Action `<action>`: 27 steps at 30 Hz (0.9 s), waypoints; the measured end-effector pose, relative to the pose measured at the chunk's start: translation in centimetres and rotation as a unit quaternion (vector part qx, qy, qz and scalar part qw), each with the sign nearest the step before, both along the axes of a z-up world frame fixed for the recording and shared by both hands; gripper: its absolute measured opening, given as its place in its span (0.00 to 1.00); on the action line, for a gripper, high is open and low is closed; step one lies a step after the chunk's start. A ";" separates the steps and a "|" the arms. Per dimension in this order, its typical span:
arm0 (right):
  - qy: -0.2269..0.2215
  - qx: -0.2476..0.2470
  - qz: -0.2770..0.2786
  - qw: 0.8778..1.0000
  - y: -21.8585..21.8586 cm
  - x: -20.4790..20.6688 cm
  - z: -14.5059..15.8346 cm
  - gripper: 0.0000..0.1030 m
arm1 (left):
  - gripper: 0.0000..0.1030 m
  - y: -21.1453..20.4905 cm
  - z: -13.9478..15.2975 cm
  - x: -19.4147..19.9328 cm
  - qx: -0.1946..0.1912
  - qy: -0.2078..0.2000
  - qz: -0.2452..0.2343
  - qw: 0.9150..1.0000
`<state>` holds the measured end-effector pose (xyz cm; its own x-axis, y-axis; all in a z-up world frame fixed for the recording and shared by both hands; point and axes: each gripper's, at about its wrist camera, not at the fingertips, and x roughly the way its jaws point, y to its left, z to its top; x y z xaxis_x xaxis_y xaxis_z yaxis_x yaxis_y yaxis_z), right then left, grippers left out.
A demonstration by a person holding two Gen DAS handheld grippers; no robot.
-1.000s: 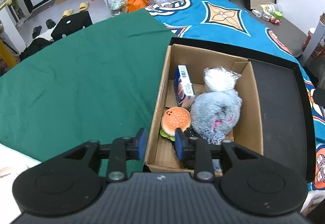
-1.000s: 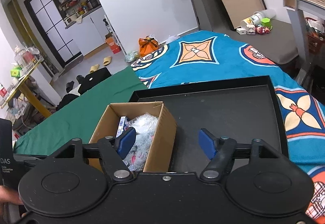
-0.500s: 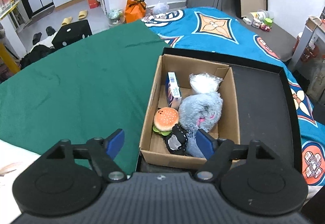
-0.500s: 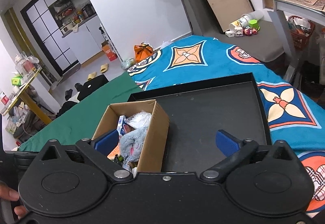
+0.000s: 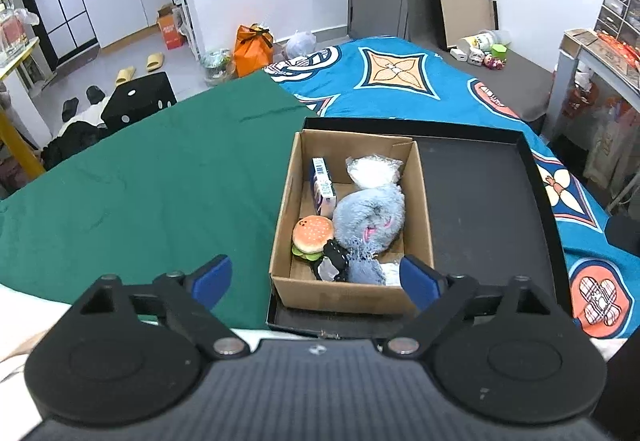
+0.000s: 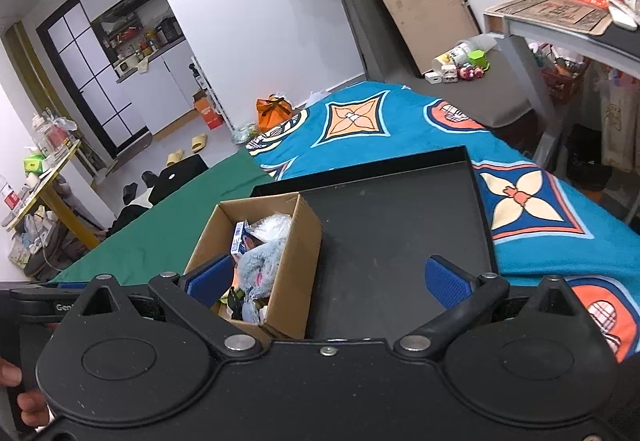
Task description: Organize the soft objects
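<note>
A cardboard box (image 5: 284, 201) stands at the left end of a black tray (image 5: 480, 201). In it lie a burger plush (image 5: 313, 237), a fluffy grey-blue plush (image 5: 370, 217), a small black item (image 5: 332, 265), a clear plastic bag (image 5: 374, 171) and a small carton (image 5: 323, 189). My left gripper (image 5: 316, 279) is open and empty, above the box's near edge. My right gripper (image 6: 326, 279) is open and empty, above the box (image 6: 298, 253) and tray (image 6: 400, 225).
The tray sits on a bed with a green cloth (image 5: 140, 181) at left and a blue patterned cover (image 5: 400, 77) behind and to the right. A grey table (image 6: 560, 21) stands at right. Shoes and bags lie on the floor (image 5: 160, 53) beyond.
Both grippers have opened wide and drawn back and up from the box. The left gripper has let go of the small black item, which now lies in the box.
</note>
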<state>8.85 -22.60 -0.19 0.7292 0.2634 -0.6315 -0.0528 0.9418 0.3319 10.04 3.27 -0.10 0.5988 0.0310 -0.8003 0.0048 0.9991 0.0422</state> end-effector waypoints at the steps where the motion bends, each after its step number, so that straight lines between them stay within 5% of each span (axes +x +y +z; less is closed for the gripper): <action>1: -0.001 0.000 0.000 1.000 0.0 -0.3 0.2 1.00 | 0.88 0.0 0.2 -0.3 0.000 -0.002 -0.001 1.000; 27: -0.018 -0.037 0.010 0.999 1.4 -7.0 3.4 1.00 | 0.88 0.2 3.4 -7.7 -0.008 -0.051 -0.021 0.998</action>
